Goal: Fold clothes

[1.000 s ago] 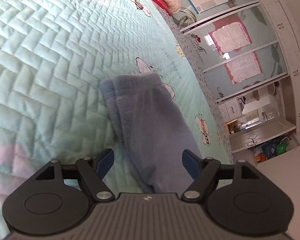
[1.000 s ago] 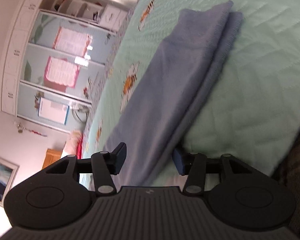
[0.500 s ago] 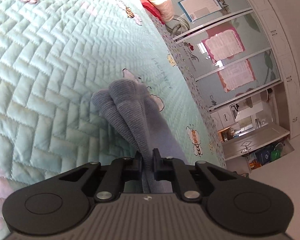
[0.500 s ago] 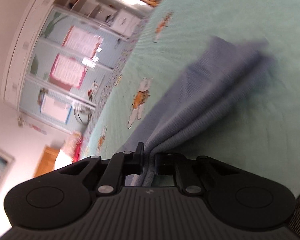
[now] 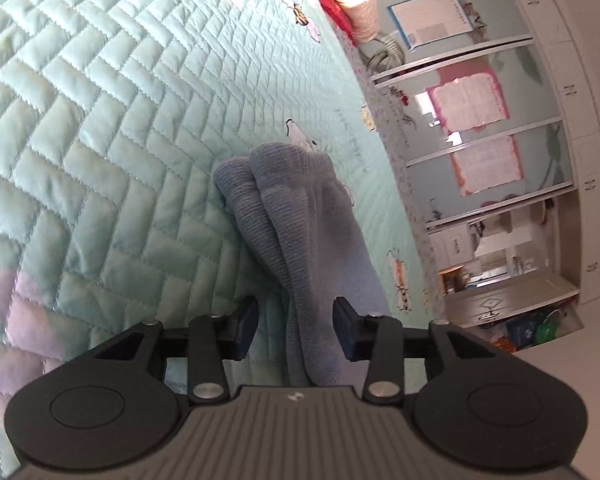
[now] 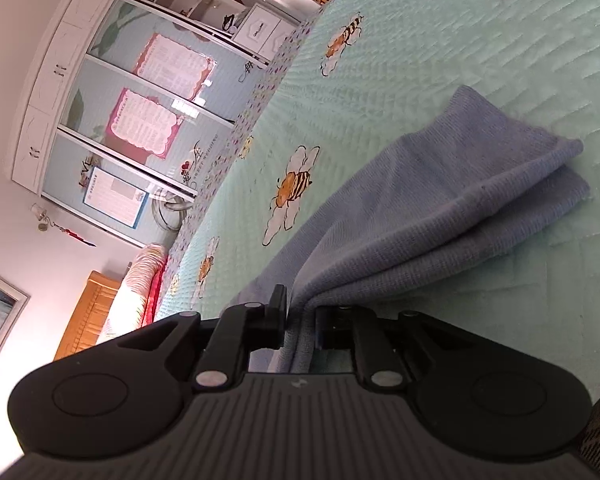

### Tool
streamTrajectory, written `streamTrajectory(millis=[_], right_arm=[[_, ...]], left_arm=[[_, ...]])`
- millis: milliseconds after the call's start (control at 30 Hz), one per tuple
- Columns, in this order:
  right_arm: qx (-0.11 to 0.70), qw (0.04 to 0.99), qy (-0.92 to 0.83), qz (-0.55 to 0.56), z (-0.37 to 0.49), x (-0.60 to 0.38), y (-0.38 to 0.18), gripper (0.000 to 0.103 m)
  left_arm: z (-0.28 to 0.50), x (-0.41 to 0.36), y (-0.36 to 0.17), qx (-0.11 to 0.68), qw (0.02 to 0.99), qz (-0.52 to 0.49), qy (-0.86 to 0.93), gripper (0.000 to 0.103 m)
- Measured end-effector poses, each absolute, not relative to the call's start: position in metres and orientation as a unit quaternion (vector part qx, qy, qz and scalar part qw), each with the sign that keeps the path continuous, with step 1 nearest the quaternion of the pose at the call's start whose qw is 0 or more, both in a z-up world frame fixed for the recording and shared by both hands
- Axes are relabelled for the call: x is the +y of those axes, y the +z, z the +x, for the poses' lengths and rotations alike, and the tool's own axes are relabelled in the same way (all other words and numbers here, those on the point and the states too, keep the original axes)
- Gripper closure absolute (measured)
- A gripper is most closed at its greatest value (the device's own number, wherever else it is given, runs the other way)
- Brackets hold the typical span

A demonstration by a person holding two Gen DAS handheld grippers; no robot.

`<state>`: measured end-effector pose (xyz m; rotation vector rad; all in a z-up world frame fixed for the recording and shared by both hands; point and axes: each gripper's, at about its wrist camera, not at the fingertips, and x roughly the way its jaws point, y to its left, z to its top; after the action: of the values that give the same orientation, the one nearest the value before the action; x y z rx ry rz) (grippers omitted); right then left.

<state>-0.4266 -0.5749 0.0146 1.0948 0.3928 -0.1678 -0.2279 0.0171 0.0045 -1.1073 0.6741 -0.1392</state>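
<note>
Blue garment [image 5: 312,240] lies doubled on quilted bed [image 5: 100,120]; right gripper [image 6: 300,320] pinches its edge for folding, left gripper [image 5: 296,328] jaws spread around it.

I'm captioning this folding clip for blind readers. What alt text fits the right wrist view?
The right gripper is shut on the edge of a folded blue garment lying on a mint green quilted bedspread printed with cartoon bees. Cabinets with glass doors and pink posters stand in the background.

Blue-grey ribbed garment [image 5: 300,216]; mint herringbone quilt [image 5: 100,120], bee prints.
</note>
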Motion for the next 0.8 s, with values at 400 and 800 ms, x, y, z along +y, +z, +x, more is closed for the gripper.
streamTrajectory(millis=[400, 800], right_arm=[[0.152, 0.852, -0.043, 0.499, -0.421, -0.570, 0.051, 0.096], [0.121, 0.844, 0.021, 0.523, -0.462, -0.570, 0.147, 0.096]], left_arm=[[-0.229, -0.001, 0.064, 0.277, 0.785, -0.532, -0.153, 0.096], [-0.301, 0.019, 0.159, 0.286, 0.792, -0.517, -0.154, 0.096]])
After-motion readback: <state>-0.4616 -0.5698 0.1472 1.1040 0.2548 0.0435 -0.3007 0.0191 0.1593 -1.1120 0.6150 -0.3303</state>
